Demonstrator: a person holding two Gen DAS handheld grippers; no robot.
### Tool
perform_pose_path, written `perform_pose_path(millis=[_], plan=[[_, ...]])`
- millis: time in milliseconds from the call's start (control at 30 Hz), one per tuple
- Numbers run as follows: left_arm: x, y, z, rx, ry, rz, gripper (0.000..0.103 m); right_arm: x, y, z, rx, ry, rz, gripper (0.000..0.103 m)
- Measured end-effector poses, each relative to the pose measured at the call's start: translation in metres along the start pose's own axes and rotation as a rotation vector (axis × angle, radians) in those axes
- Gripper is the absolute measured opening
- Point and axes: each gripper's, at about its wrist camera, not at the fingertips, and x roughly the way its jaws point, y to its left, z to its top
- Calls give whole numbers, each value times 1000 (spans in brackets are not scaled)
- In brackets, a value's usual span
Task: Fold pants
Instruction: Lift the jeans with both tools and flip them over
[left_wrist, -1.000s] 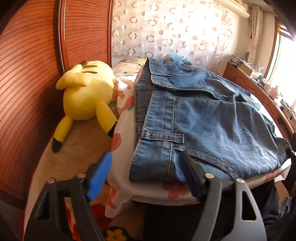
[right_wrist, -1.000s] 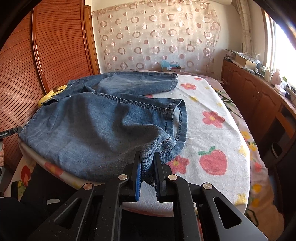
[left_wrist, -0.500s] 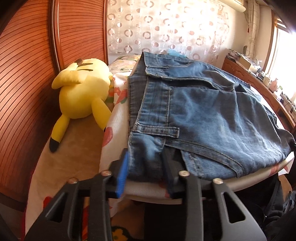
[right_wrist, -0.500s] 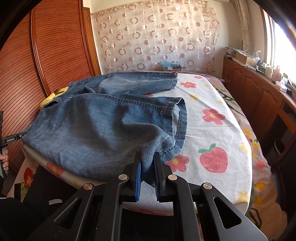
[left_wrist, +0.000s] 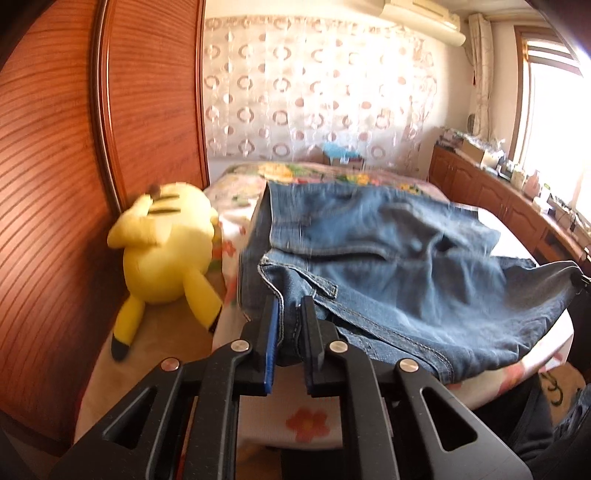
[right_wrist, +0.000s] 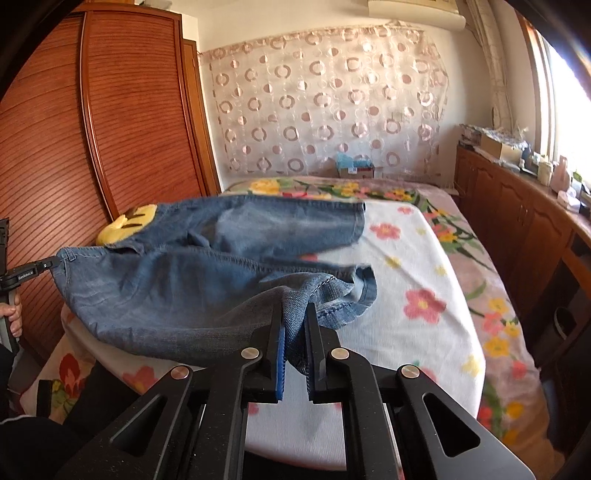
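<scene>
With the left tongs (left_wrist: 289, 318) clamped on the waistband and the right tongs (right_wrist: 294, 325) clamped on a hem, the jeans (left_wrist: 388, 266) hang half-lifted over the bed (right_wrist: 413, 295) beside the yellow plush (left_wrist: 166, 247); thick denim could slip free, or the trailing leg bunch unevenly.

Window (left_wrist: 550, 122) glare at right; motion blur; fisheye-warped edges.

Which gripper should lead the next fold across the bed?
Neither clearly: a two-handed lift. Left gripper is shut on the jeans at the waistband, right gripper on the leg hem; both ends hang lifted. Probably carry together.
</scene>
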Motion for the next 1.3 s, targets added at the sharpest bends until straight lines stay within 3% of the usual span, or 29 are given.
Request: perform_pose_path(millis=[400,767,1300], plan=[[23,-12,72,28,-96,4,13,8,-2,55,-65,-99,-12,8],[71,-21,130,72,-121,36,12,71,-28,87,-17,-71,-1,7],[129,-25,196,86,-154,86,12,97,-39,116,-6,-77,21,7]])
